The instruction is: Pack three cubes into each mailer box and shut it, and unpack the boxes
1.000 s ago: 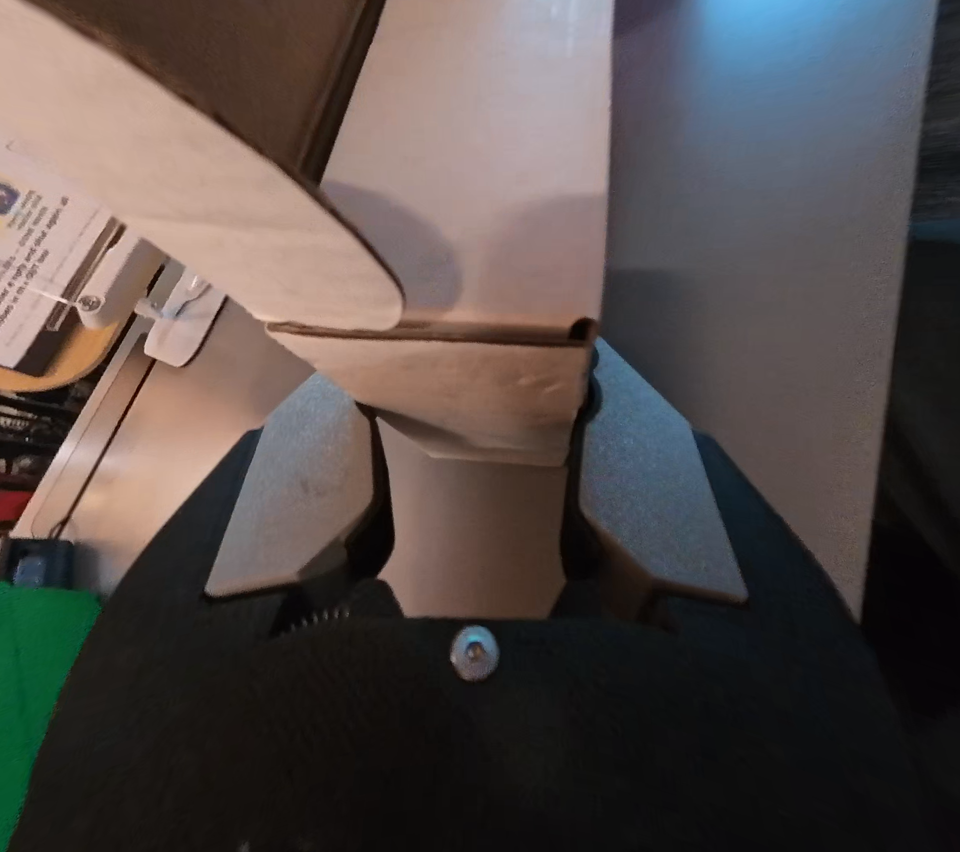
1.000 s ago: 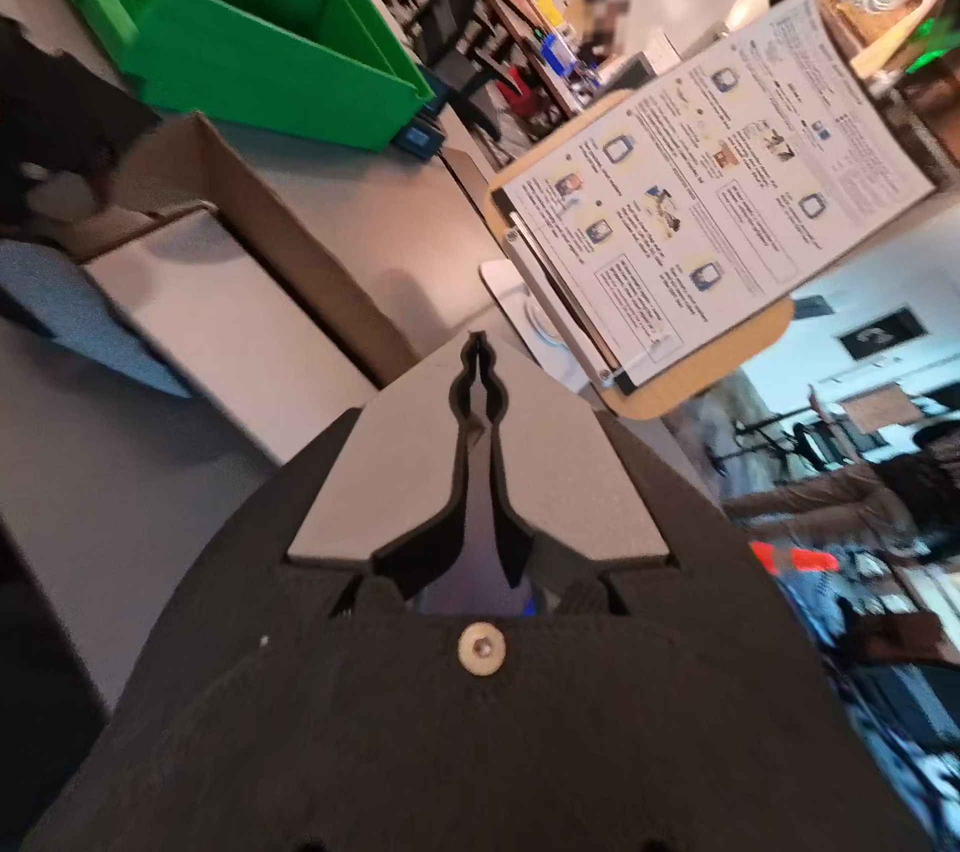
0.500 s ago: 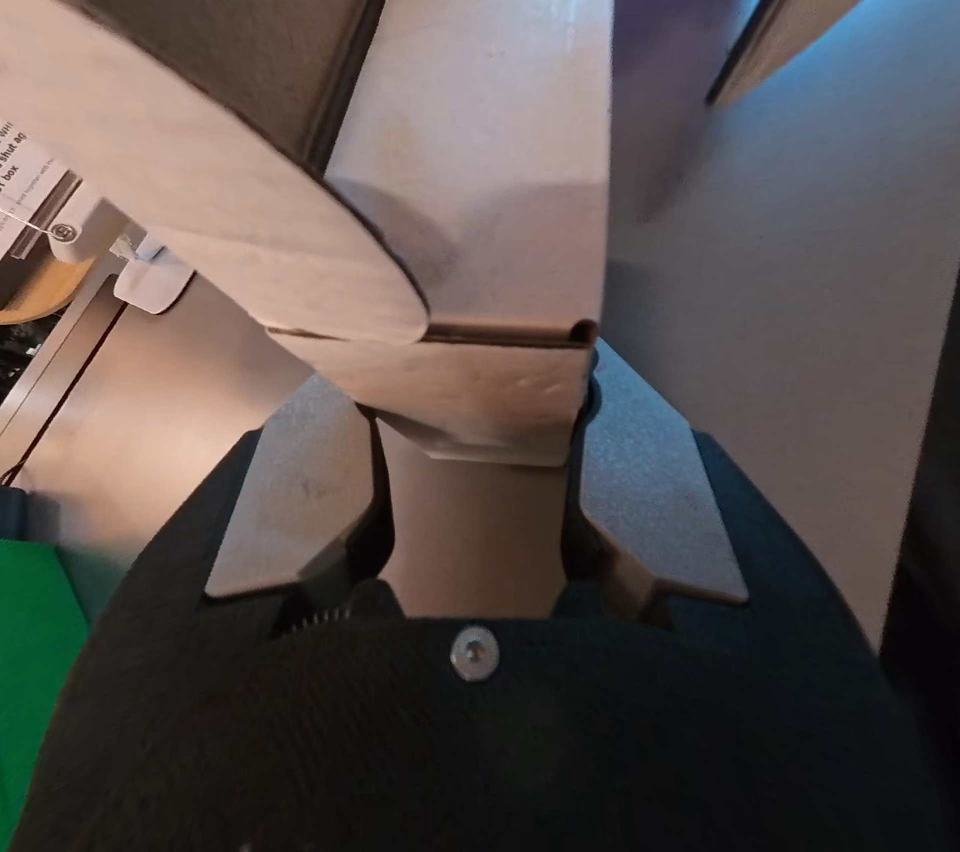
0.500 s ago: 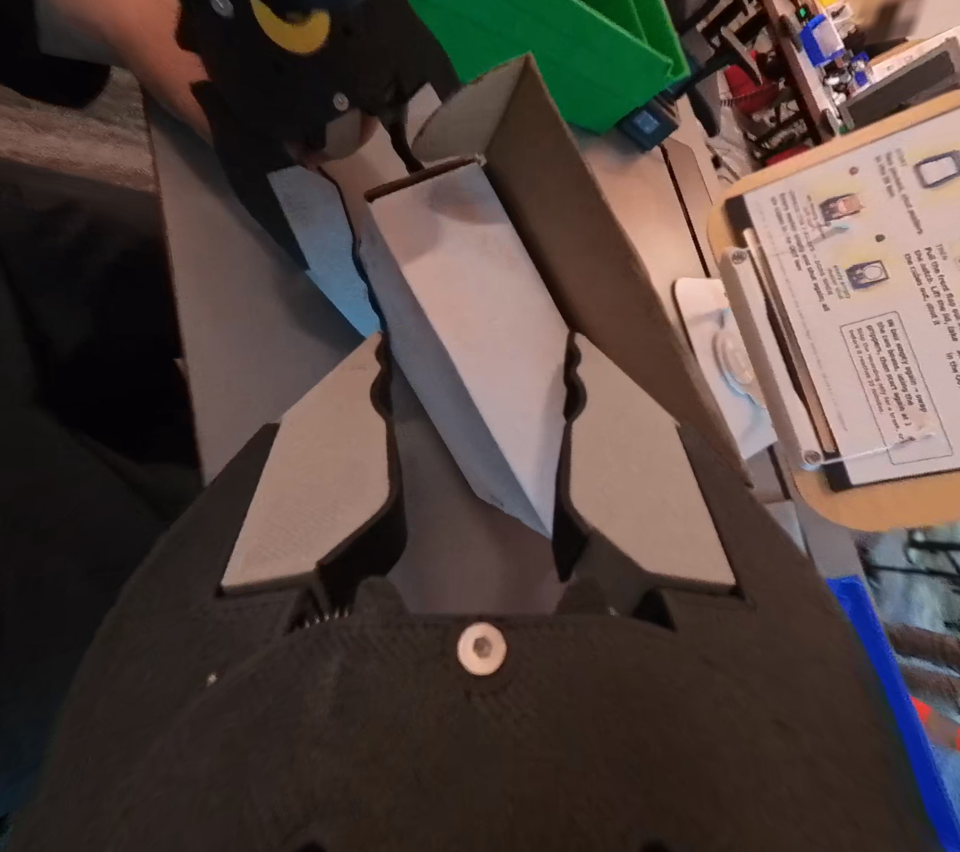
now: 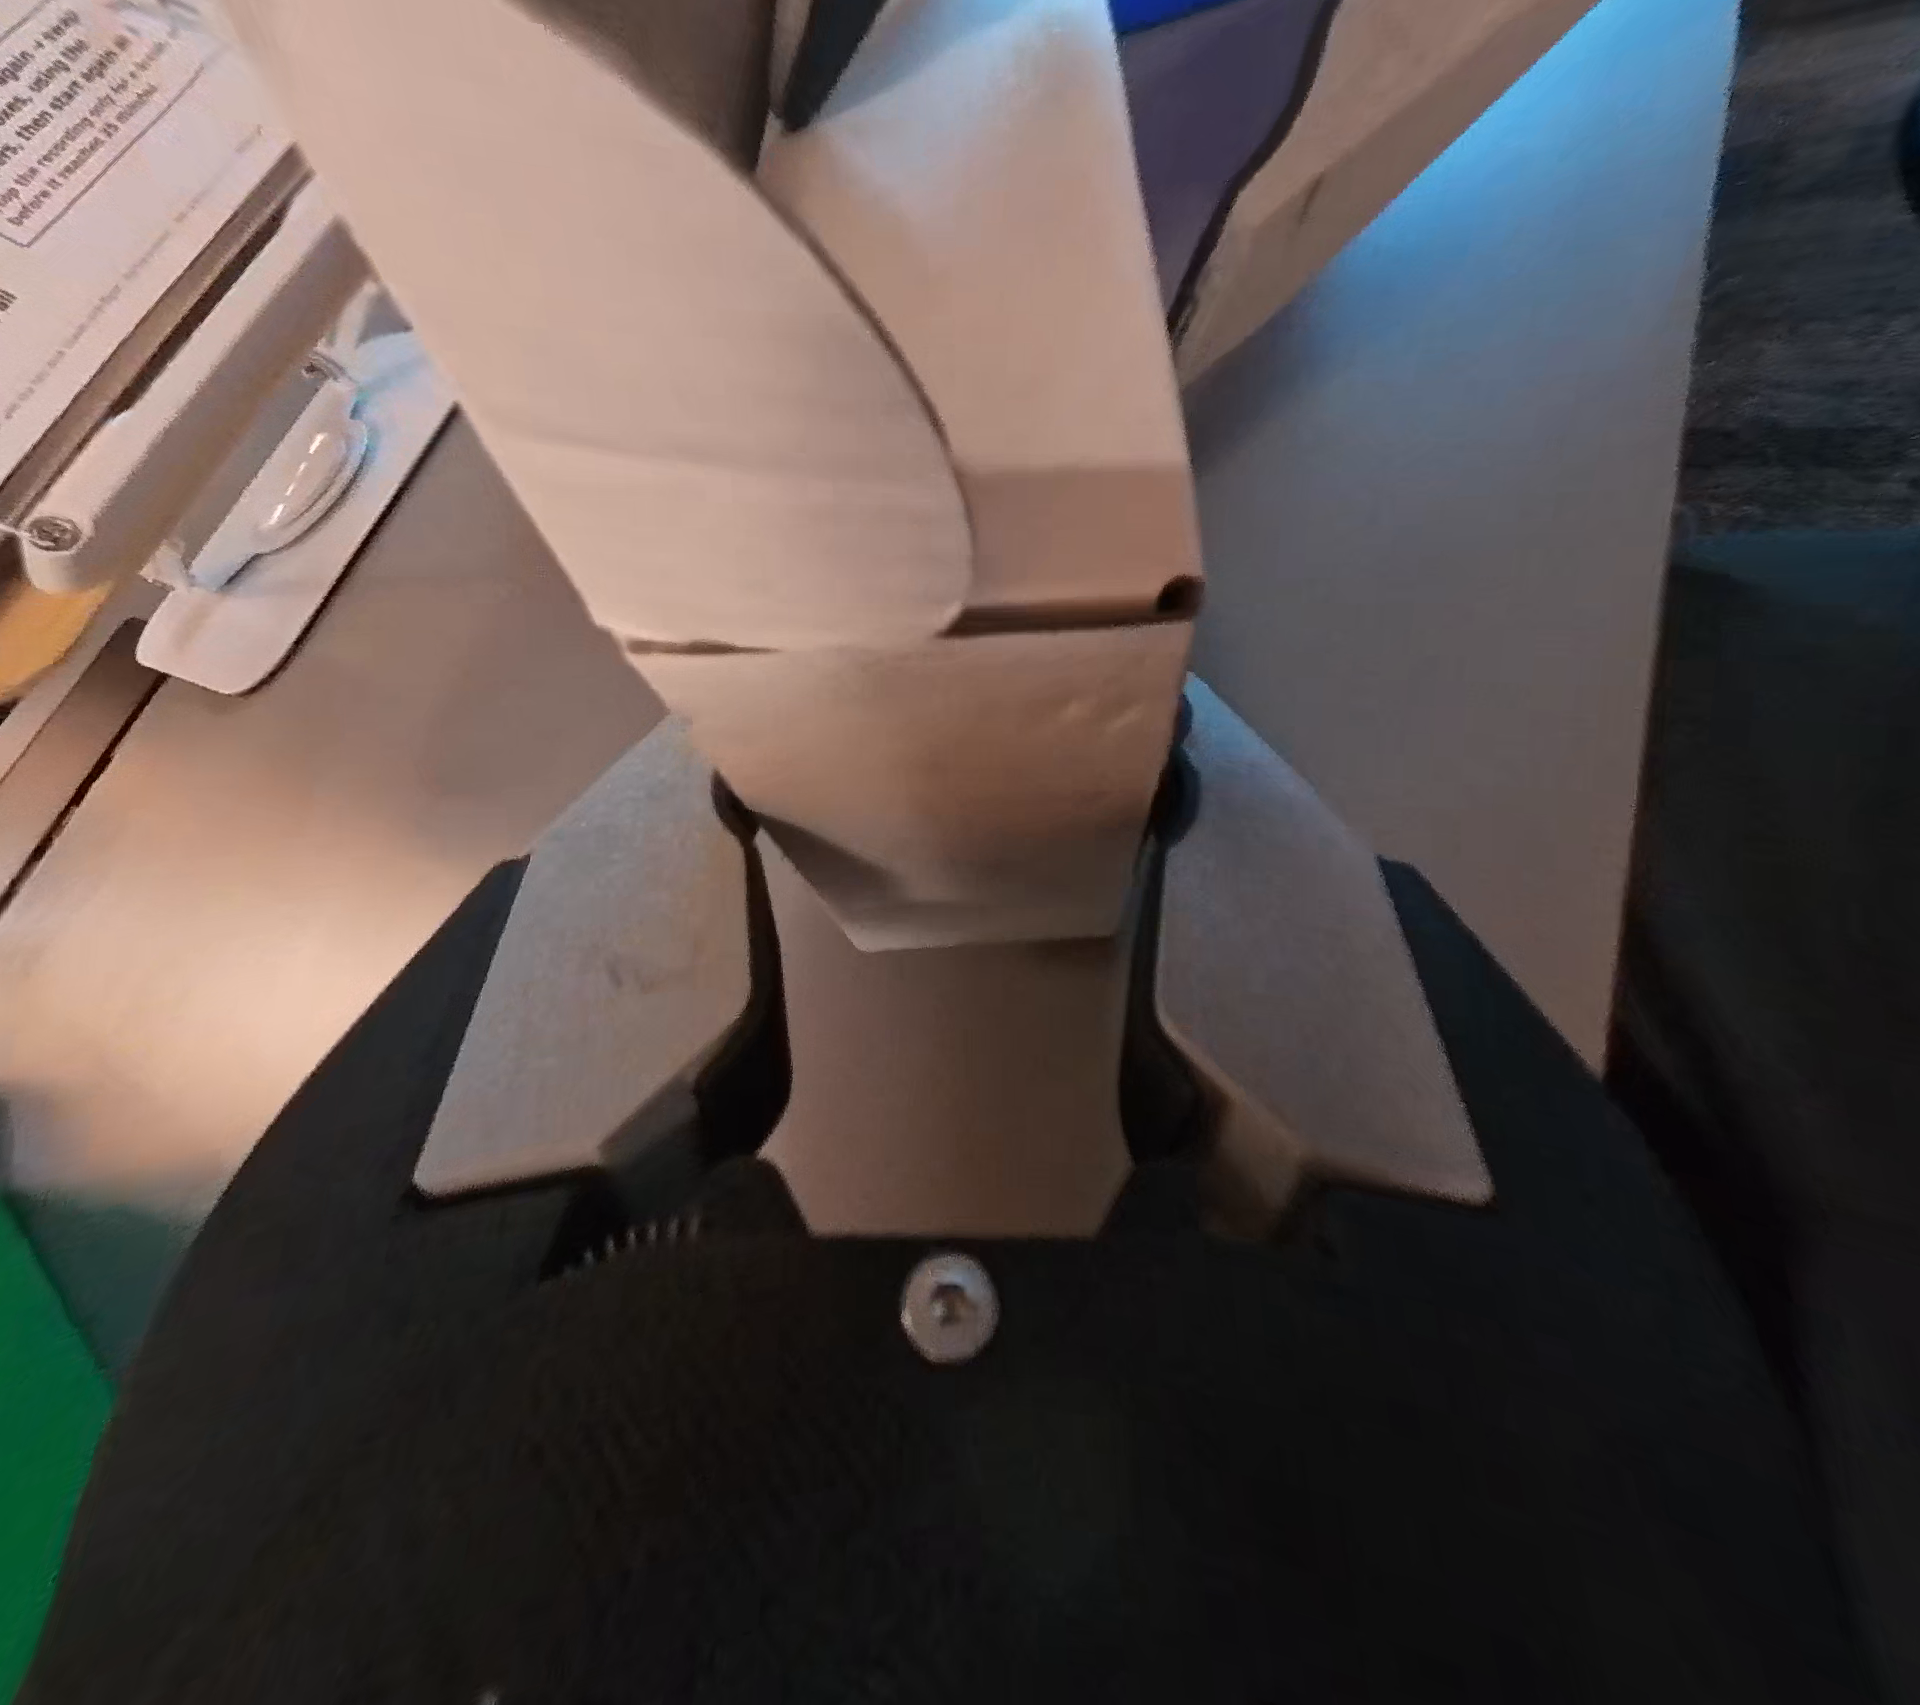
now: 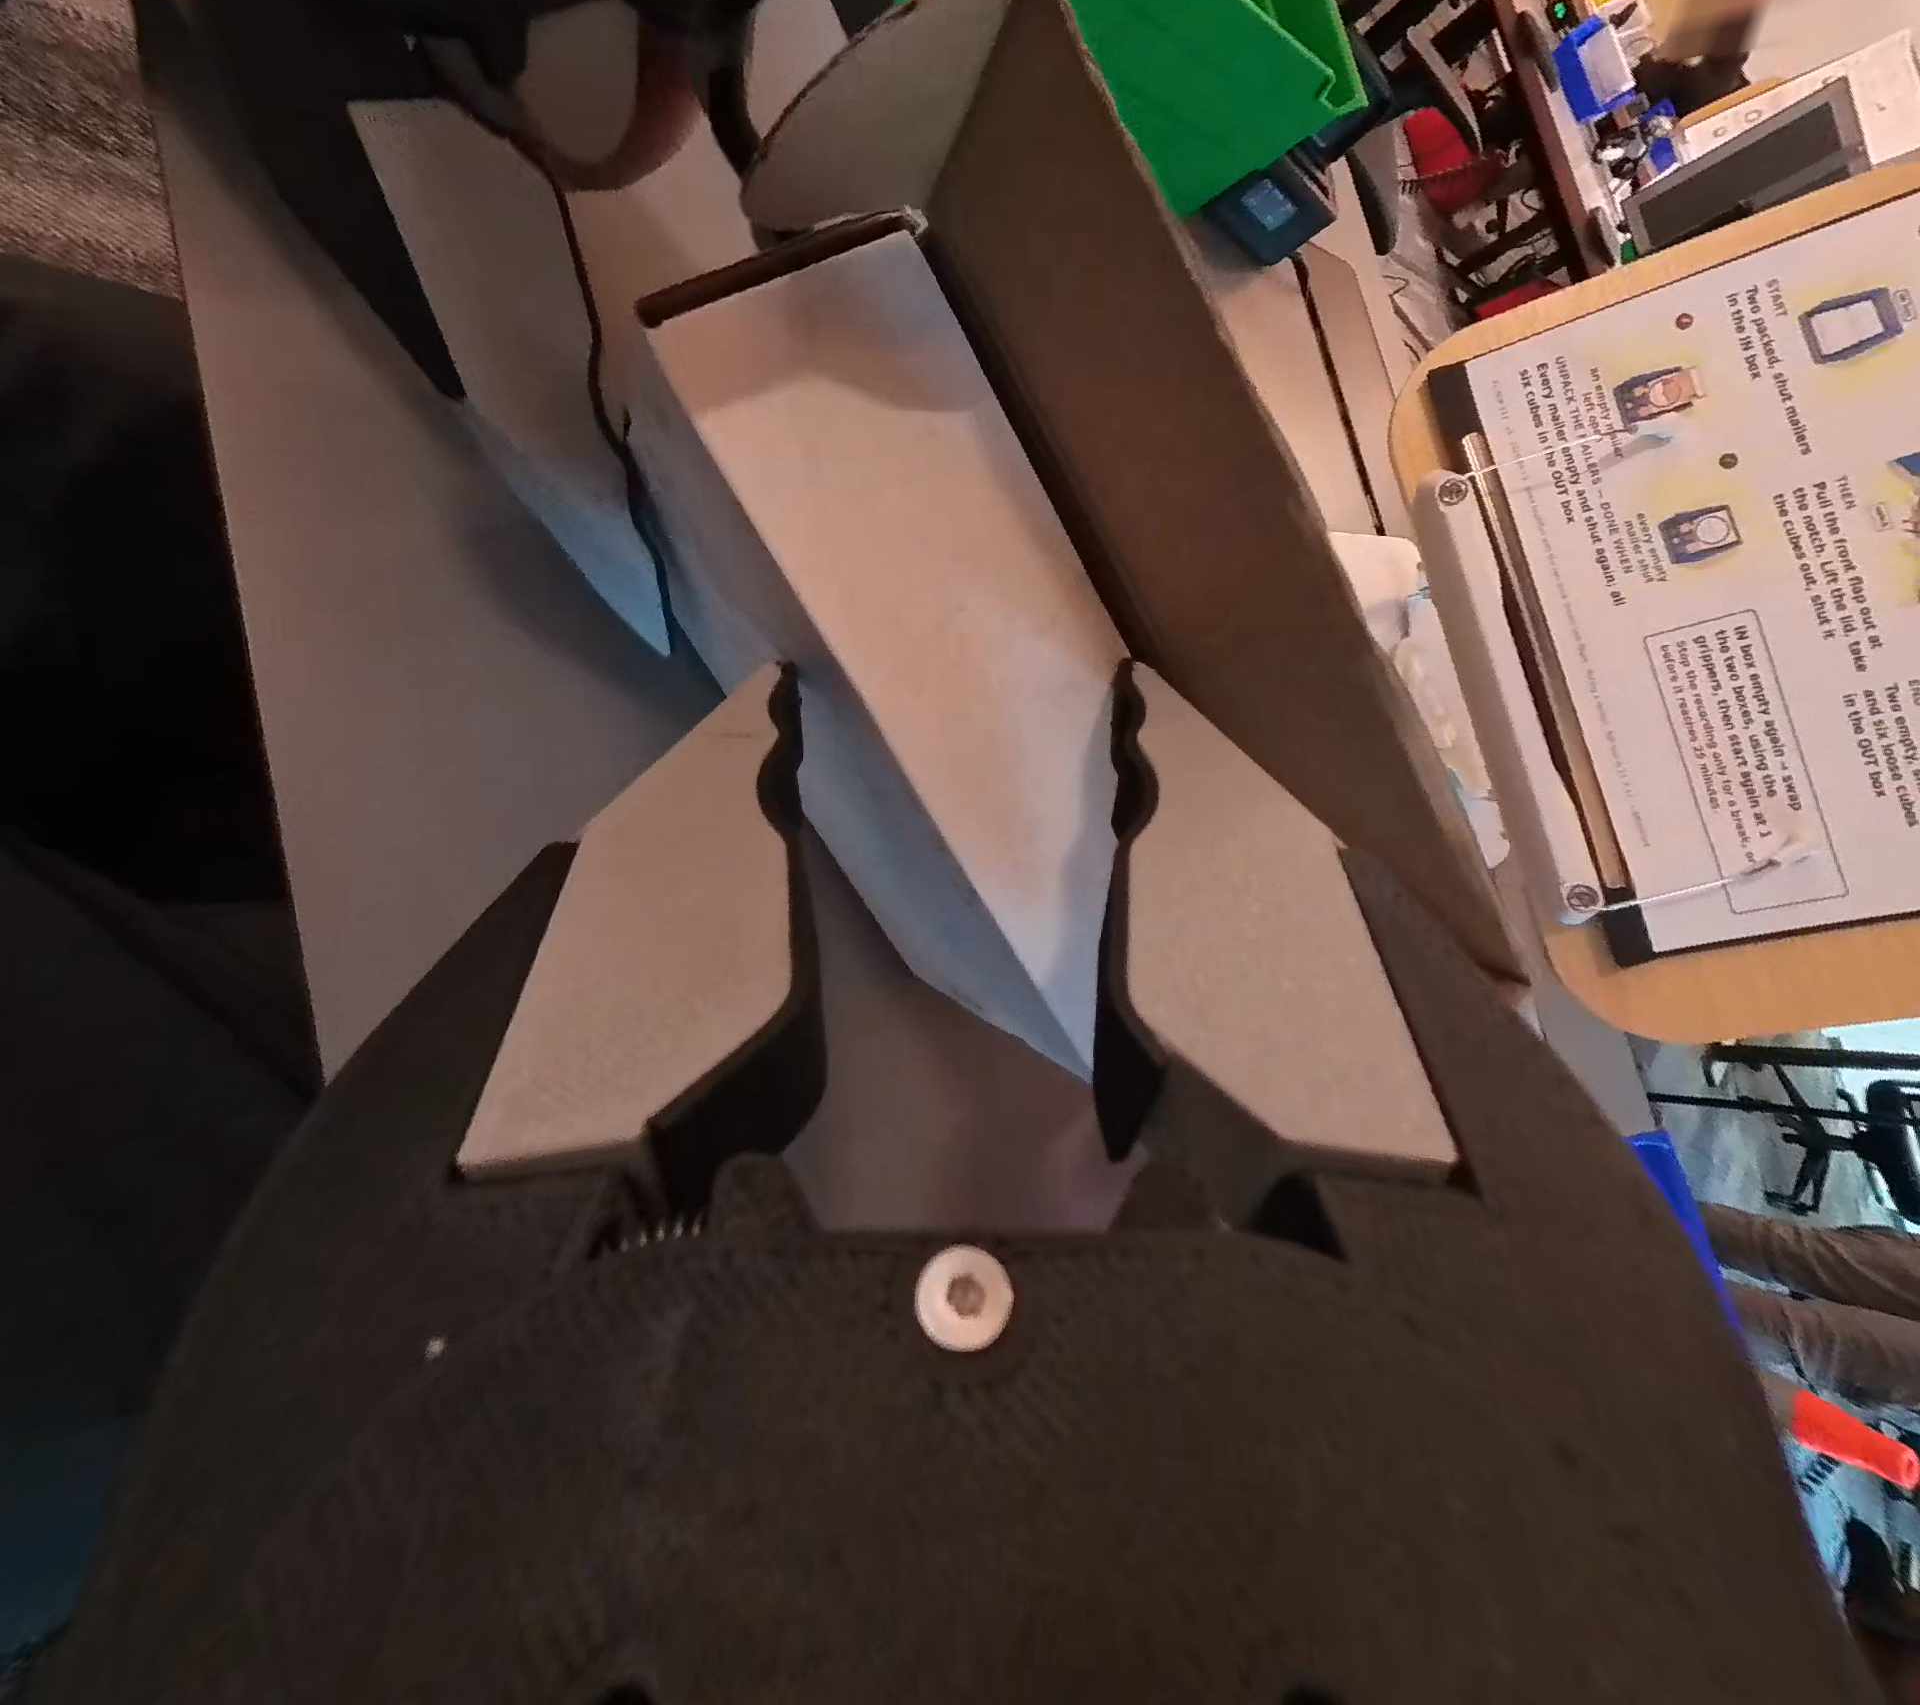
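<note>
Right wrist view showed my right gripper [image 6: 956,782] released, its fingers straddling the near corner of the mailer box [image 6: 894,575]. At the far end my left gripper [image 5: 951,808] was clenched on the box's flap [image 5: 935,741]. I judged it best to steady both ends before folding the lid [image 6: 1132,460].

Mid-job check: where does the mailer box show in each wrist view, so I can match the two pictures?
Left wrist view: the mailer box fills the upper centre, one end wall clamped between the left tongs.
Right wrist view: the box runs up the centre, its near end between the open right tongs; the left tongs are at its far end.
Shared landmark: the clipboard, left edge in one, right edge in the other.
</note>
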Available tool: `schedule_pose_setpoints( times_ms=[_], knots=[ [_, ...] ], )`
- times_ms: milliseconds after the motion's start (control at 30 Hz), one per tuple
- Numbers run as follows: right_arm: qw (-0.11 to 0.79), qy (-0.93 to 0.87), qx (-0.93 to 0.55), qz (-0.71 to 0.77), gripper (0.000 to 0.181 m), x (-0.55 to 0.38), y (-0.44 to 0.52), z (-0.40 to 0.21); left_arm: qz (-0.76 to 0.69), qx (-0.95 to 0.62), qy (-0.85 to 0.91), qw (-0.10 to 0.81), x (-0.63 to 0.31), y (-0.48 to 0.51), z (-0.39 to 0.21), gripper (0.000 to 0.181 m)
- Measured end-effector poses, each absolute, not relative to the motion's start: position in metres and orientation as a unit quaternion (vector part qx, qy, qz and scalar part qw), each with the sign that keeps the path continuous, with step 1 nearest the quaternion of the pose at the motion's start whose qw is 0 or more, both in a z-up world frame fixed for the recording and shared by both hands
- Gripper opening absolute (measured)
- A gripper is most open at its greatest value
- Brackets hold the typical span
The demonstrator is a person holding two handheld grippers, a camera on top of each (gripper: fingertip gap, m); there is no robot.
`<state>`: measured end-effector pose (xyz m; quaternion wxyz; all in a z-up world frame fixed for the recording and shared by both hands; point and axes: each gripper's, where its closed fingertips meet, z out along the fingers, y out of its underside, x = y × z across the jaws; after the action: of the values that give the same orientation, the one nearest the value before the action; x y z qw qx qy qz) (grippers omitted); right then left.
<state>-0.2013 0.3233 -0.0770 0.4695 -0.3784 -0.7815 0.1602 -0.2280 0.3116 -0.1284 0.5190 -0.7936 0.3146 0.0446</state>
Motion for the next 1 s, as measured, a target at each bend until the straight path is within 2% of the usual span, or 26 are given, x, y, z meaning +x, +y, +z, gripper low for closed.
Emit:
schedule_pose_setpoints(
  times_ms=[233,367,433,467,533,800,833,867,900,1000],
  knots=[
    [0.467,-0.792,-0.365,0.149,0.066,-0.202,0.322,-0.083,-0.042,-0.760,0.276,0.587,-0.219,0.297,-0.075,0.071],
    [0.469,-0.809,-0.334,0.119,0.071,-0.197,0.320,-0.087,-0.076,-0.763,0.261,0.586,-0.212,0.296,-0.072,0.067],
    [0.472,-0.816,-0.317,0.106,0.070,-0.194,0.319,-0.088,-0.095,-0.758,0.250,0.594,-0.209,0.295,-0.066,0.059],
    [0.473,-0.817,-0.313,0.104,0.069,-0.192,0.319,-0.088,-0.103,-0.755,0.239,0.602,-0.211,0.295,-0.061,0.049],
    [0.470,-0.818,-0.312,0.109,0.064,-0.188,0.317,-0.086,-0.132,-0.741,0.227,0.617,-0.210,0.291,-0.049,0.041],
    [0.449,-0.831,-0.291,0.152,0.047,-0.172,0.304,-0.080,-0.103,-0.747,0.184,0.631,-0.229,0.293,-0.037,0.039],
    [0.440,-0.836,-0.286,0.160,0.035,-0.168,0.300,-0.081,-0.101,-0.747,0.178,0.632,-0.232,0.294,-0.036,0.038],
    [0.422,-0.845,-0.279,0.171,0.012,-0.163,0.295,-0.083,-0.100,-0.750,0.172,0.630,-0.236,0.294,-0.037,0.039],
    [0.396,-0.858,-0.270,0.182,0.000,-0.157,0.287,-0.090,-0.100,-0.752,0.166,0.630,-0.238,0.294,-0.037,0.039],
    [0.381,-0.862,-0.268,0.198,0.012,-0.160,0.277,-0.094,-0.119,-0.749,0.169,0.629,-0.236,0.292,-0.036,0.039]
  ],
)
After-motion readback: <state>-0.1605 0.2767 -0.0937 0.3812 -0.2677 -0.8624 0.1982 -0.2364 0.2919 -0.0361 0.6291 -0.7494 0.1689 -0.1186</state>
